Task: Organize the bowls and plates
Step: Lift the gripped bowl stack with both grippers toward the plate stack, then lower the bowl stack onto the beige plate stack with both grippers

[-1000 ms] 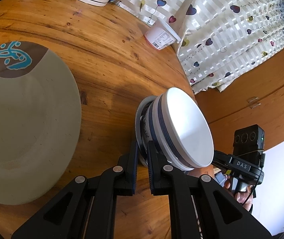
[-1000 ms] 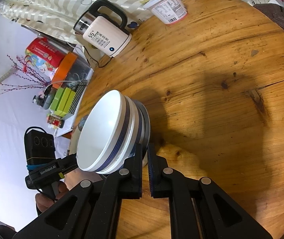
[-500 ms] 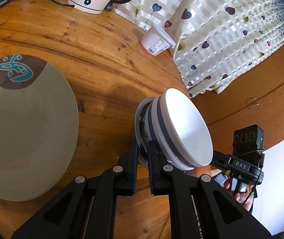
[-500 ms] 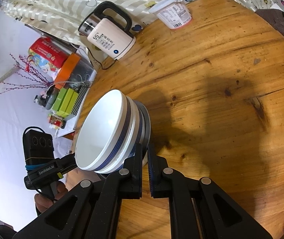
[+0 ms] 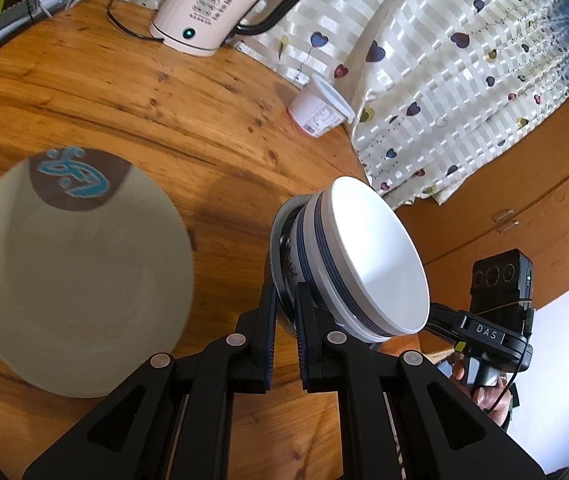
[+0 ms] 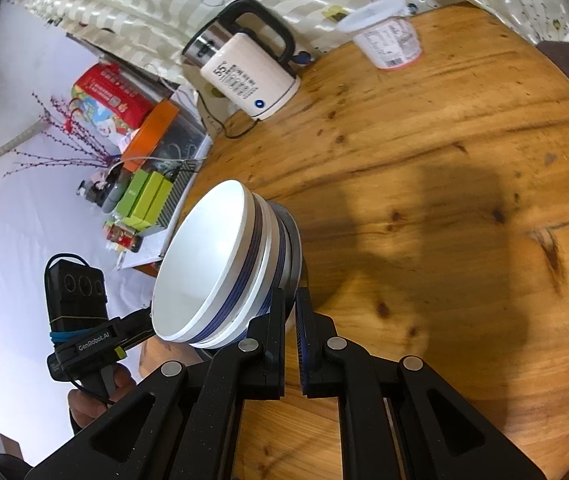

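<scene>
A stack of bowls (image 5: 368, 256) hangs tilted above the wooden counter (image 5: 172, 120), gripped from 2 opposite sides. The left hand-held gripper (image 5: 284, 304) has its jaws pinching the rim of the lowest, dark grey bowl (image 5: 280, 240), and the right hand-held gripper (image 6: 290, 308) pinches the same grey rim from the other side. Nested in that grey bowl sit white bowls with glossy, plain white insides and a dark blue band around each outer wall; the exact count is hard to tell, though 2 blue bands show. The mouth of the top bowl faces sideways rather than up.

In the left wrist view a large beige plate (image 5: 76, 268) lies flat on the counter, well apart from the stack, with a brown patch and a blue swirl on its far edge. A cream electric kettle (image 5: 212, 4) and a yogurt cup (image 5: 320, 110) stand near the heart-print curtain (image 5: 444, 60)
</scene>
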